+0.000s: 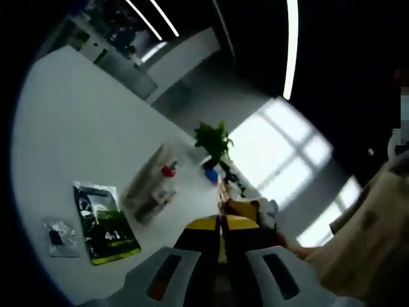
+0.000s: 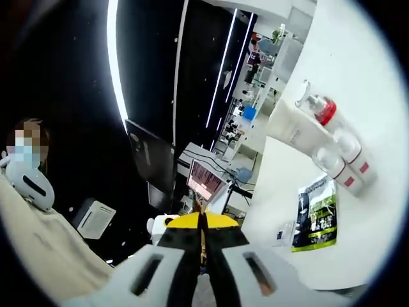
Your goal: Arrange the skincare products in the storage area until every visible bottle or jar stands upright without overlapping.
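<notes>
The bottles (image 2: 332,144), lying clustered on the white table (image 2: 358,57) beside a green sachet (image 2: 317,214), are judged light, rigid and slippery, and are best gripped mid-body, while both the left gripper (image 1: 222,225) and right gripper (image 2: 202,231) are seen closed, holding nothing.

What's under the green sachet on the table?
The green sachet lies flat on the white table, printed face up, with nothing showing beneath its edges. A small clear packet lies beside it, apart. Anything directly underneath is covered.
</notes>
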